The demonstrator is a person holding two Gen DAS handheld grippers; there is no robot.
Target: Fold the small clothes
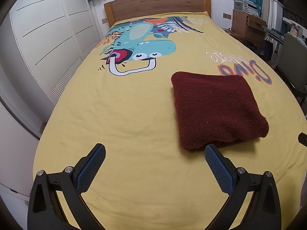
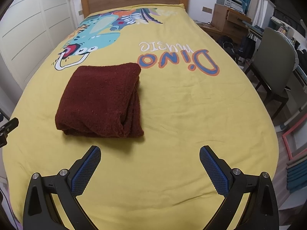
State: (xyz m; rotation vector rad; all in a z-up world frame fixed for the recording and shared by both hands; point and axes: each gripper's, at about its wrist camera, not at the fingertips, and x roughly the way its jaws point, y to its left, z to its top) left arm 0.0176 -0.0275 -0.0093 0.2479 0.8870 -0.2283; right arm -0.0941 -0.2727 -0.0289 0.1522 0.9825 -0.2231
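A dark red garment [image 1: 216, 109] lies folded into a thick square on the yellow sheet [image 1: 124, 115] of the bed, near its foot end and below the "Dino music" print [image 2: 178, 57]. Both tongs hang above bare sheet just short of it, touching nothing. The left tongs [image 1: 155, 154] are spread wide with nothing between them, the garment off to their right; the right tongs [image 2: 150, 156] gape likewise, the garment to their left.
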